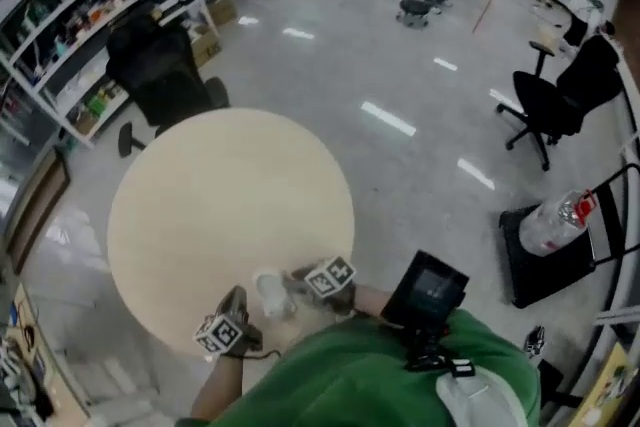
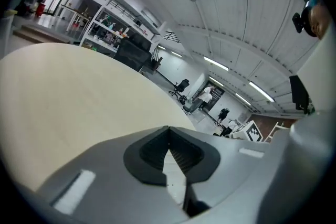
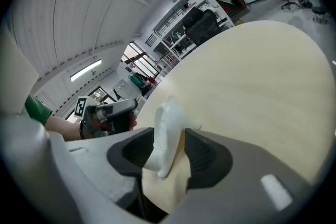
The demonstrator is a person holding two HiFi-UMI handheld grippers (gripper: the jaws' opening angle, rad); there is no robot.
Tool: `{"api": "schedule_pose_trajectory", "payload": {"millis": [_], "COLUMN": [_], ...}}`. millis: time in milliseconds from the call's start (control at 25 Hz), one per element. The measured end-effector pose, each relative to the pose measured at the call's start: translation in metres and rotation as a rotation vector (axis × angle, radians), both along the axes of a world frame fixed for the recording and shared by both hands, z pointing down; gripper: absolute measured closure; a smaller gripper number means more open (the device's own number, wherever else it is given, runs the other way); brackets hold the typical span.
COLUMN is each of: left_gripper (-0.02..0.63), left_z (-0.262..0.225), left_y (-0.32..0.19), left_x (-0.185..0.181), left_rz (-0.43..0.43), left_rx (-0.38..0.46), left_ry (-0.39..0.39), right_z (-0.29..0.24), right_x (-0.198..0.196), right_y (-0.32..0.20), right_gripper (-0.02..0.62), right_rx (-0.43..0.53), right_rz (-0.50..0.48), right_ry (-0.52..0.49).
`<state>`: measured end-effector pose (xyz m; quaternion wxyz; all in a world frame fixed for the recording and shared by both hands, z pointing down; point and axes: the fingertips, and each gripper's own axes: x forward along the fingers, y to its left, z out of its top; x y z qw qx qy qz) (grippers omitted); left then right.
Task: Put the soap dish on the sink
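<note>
The white soap dish is at the near edge of the round beige table. In the right gripper view the soap dish stands on edge between the jaws of my right gripper. It leans on the left pad, and a gap shows at the right pad, so that gripper is open. In the head view my right gripper is just right of the dish. My left gripper is just left of it. The left gripper is shut with its pad tips together and nothing between them.
Shelving and a black office chair stand beyond the table's far left. More chairs and a stand with a water bottle are at the right. People stand far back. No sink is in view.
</note>
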<state>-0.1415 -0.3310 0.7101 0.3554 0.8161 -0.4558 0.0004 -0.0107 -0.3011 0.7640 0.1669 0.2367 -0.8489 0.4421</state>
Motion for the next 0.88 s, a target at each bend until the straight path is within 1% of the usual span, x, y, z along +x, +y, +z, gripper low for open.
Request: {"api": "schedule_pose_trajectory", "payload": {"millis": [80,120,200,240,360,440,520,640,800,880], "left_gripper": [0.598,0.598,0.598,0.598,0.598,0.598,0.598,0.597,0.594,0.594], "left_z": [-0.024,-0.034,-0.037,-0.033,-0.025,-0.02,-0.008,0.022,0.016,0.015], "left_y": [-0.031,-0.032,-0.01,0.0,0.006,0.003,-0.002,-0.004,0.006,0.013], "left_x": [0.025,0.025,0.014,0.011,0.008,0.011,0.013,0.008,0.004,0.0], "left_rz": [-0.016,-0.04,-0.079,-0.088,-0.11,-0.112,-0.092,-0.073,-0.118,-0.12], "left_rx": [0.006,-0.008,-0.042,-0.056,-0.072,-0.089,-0.11,-0.145,-0.178,-0.204], "left_ry": [0.047,0.034,-0.013,-0.02,-0.016,-0.018,-0.026,-0.008,0.04,0.084], "right_z": [-0.018,-0.026,-0.029,-0.024,-0.011,-0.004,0.003,0.008,0.002,-0.002], "right_x": [0.009,0.005,-0.013,-0.02,-0.032,-0.035,-0.042,-0.062,-0.073,-0.076], "right_y": [-0.017,-0.019,-0.006,0.003,0.013,0.016,0.016,0.013,0.026,0.033], "right_gripper": [0.402,0.394,0.385,0.385,0.385,0.385,0.385,0.385,0.385,0.385], "right_rx": [-0.019,-0.034,-0.068,-0.081,-0.11,-0.149,-0.179,-0.176,-0.151,-0.148], "right_rz": [-0.042,-0.076,-0.147,-0.174,-0.232,-0.266,-0.283,-0.269,-0.275,-0.27], "right_ry": [-0.02,-0.028,-0.031,-0.024,0.014,0.031,0.028,-0.008,-0.029,-0.058]}}
